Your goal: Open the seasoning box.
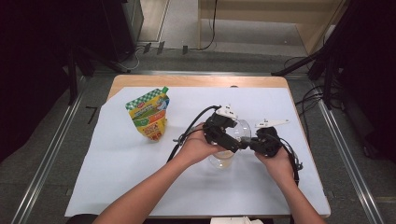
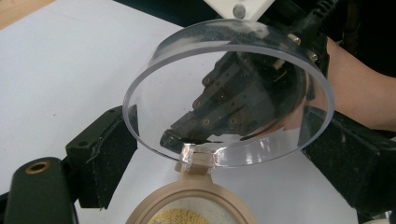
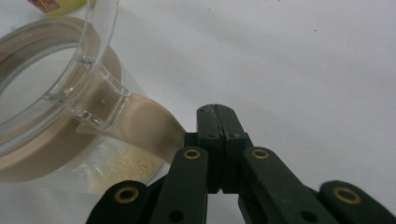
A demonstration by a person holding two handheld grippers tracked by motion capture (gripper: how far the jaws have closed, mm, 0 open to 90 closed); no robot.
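The jar (image 1: 223, 158) stands on the worktop (image 1: 140, 154) between both hands, grain in its bottom. Its clear hinged lid (image 2: 224, 93) is already swung up, and the left tool (image 2: 224, 154) has its jaws on either side of the lid rim, clamped on it. The right tool (image 3: 215, 121), jaws together and empty, sits just beside the jar's beige collar (image 3: 140, 121). Opening looks nearly done; the pouch (image 1: 149, 114), standing well apart, is untouched, so any filling remains.

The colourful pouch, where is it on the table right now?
In the high view the pouch stands on the white sheet, toward the far left, apart from the clear jar that sits between the two grippers.
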